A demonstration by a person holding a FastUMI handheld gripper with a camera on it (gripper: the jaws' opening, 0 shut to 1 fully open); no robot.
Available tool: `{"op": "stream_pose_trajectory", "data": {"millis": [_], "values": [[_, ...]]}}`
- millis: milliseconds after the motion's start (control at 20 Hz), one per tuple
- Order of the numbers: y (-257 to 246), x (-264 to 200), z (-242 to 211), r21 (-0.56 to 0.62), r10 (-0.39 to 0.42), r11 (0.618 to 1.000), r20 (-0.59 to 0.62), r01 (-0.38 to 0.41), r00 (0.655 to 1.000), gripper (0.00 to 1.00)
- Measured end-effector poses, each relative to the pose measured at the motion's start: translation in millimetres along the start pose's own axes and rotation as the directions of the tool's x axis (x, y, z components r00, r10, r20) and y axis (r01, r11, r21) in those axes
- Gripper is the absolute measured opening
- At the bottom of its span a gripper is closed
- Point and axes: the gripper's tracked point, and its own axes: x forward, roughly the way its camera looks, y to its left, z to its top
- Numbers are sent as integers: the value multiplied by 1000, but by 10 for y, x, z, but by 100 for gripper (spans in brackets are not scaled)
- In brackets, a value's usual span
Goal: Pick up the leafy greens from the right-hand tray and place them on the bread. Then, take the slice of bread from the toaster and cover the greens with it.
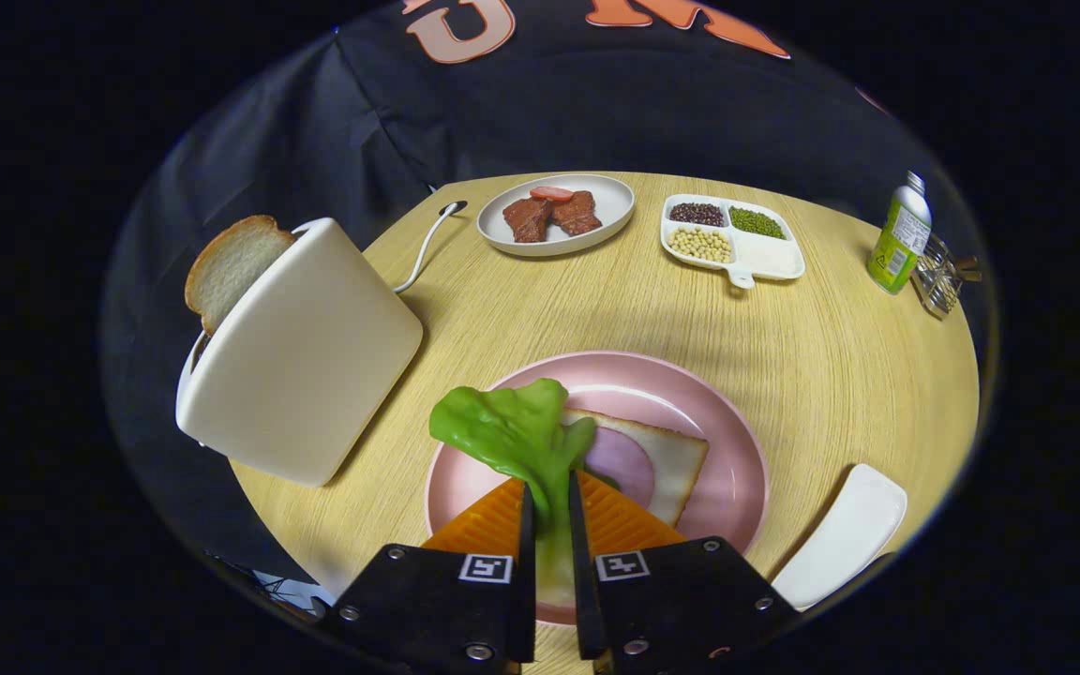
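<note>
Your gripper is clamped on the stem of the leafy greens, which hang over the pink plate, just beside the bread and its ham round. Left of the plate stands the toaster with its slice; a white tray sits right of the plate, bare table beyond.

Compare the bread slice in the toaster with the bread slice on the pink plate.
The bread slice in the toaster stands on edge, poking out of the white toaster; the bread slice on the pink plate lies flat. The toaster slice is bare; the plate slice carries a round slice of ham. The claw, shut on the leafy greens, holds them over the plate slice. Both slices are pale with a brown crust.
</note>
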Motion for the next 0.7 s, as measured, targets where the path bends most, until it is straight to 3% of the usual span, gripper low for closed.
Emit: {"op": "stream_pose_trajectory", "data": {"millis": [250, 550, 650, 700], "values": [[-119, -14, 24, -41, -66, 997, 6, 67, 998, 25], [-15, -185, 180, -45, -42, 998, 45, 44, 998, 43], [141, -300, 288, -29, 18, 999, 68, -16, 998, 49], [221, -350, 339, -17, 53, 999, 75, -52, 996, 57]]}}
